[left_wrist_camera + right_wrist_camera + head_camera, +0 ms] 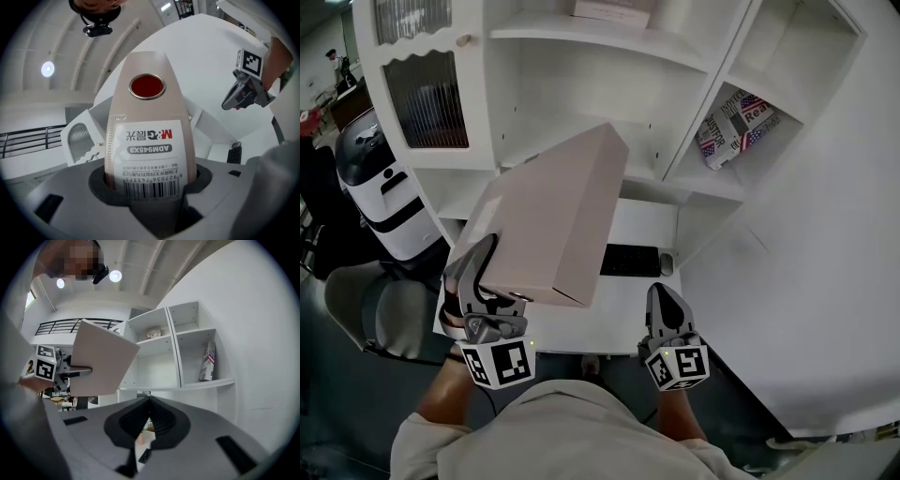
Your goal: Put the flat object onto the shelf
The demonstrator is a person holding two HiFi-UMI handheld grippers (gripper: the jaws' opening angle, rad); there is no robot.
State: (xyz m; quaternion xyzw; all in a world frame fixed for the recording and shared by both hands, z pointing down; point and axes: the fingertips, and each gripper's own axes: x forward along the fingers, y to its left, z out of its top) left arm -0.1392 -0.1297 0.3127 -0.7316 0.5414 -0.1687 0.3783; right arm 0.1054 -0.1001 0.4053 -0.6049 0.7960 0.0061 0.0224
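A white shelf unit [692, 180] stands ahead, and the flat beige file box [558, 220] tilts up toward it, seemingly for sliding in, its near end pinched by the left gripper [487, 277], while the right gripper [662, 295] waits below, pressed together and empty.

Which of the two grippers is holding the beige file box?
The left gripper: its jaws clamp the beige file box by its spine; the right gripper is shut on nothing.

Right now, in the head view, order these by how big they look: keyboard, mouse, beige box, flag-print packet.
1. beige box, though being nearest the camera enlarges it
2. flag-print packet
3. keyboard
4. mouse
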